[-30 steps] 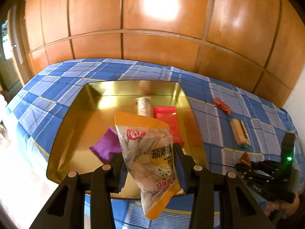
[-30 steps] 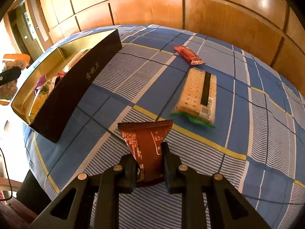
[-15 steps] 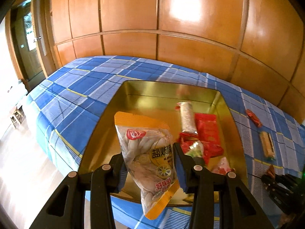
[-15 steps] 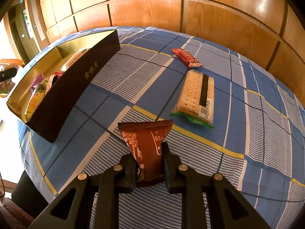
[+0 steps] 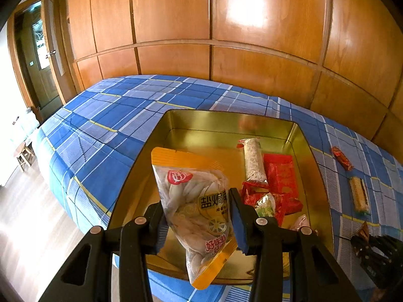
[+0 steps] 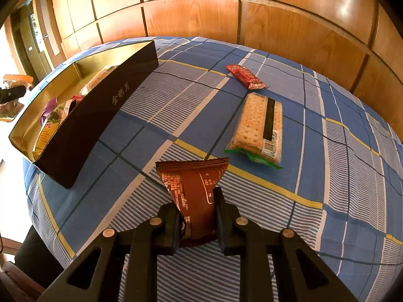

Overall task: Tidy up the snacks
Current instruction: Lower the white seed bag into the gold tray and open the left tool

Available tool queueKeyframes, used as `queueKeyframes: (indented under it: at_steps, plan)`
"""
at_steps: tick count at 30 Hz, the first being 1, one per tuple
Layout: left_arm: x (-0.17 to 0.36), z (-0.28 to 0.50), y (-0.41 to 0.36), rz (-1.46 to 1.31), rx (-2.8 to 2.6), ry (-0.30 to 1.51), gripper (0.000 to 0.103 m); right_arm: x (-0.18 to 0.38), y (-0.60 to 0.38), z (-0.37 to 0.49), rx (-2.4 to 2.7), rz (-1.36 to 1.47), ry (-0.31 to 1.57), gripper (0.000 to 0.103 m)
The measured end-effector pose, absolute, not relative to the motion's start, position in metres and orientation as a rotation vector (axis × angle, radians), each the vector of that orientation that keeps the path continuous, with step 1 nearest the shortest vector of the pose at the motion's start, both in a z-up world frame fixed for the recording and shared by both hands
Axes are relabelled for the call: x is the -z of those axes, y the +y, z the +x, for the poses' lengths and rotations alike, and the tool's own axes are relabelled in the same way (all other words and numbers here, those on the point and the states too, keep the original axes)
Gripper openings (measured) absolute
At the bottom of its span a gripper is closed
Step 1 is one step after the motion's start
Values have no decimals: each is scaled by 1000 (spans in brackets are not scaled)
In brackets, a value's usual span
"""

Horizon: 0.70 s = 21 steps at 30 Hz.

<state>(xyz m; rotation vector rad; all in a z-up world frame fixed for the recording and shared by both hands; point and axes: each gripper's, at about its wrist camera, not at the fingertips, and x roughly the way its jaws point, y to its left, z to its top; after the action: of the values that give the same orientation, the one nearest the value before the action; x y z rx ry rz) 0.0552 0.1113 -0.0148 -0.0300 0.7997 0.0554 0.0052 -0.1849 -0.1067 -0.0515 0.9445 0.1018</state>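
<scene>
The left gripper (image 5: 197,222) is clamping an orange-edged snack bag (image 5: 195,205) above the gold tray (image 5: 306,151). The right gripper (image 6: 197,217) is pinching a brown packet (image 6: 195,192) over the blue plaid cloth (image 6: 327,188), near the cracker pack (image 6: 260,127).

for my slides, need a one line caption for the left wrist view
Left gripper holds an orange-edged snack bag over a gold tin.
</scene>
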Motion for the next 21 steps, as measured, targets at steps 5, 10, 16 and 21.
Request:
queueKeyframes:
  at_steps: [5, 10, 16, 21]
  plan:
    - [14, 70, 106, -17, -49, 806, 43, 107, -186, 5, -104, -43, 941, 22]
    - [18, 94, 110, -61, -27, 852, 43, 107, -188, 5, -107, -34, 940, 22]
    - [17, 131, 115, -99, -17, 885, 43, 107, -189, 5, -112, -20, 937, 22]
    - [24, 164, 110, -94, -4, 922, 44, 107, -190, 6, -116, -12, 936, 22]
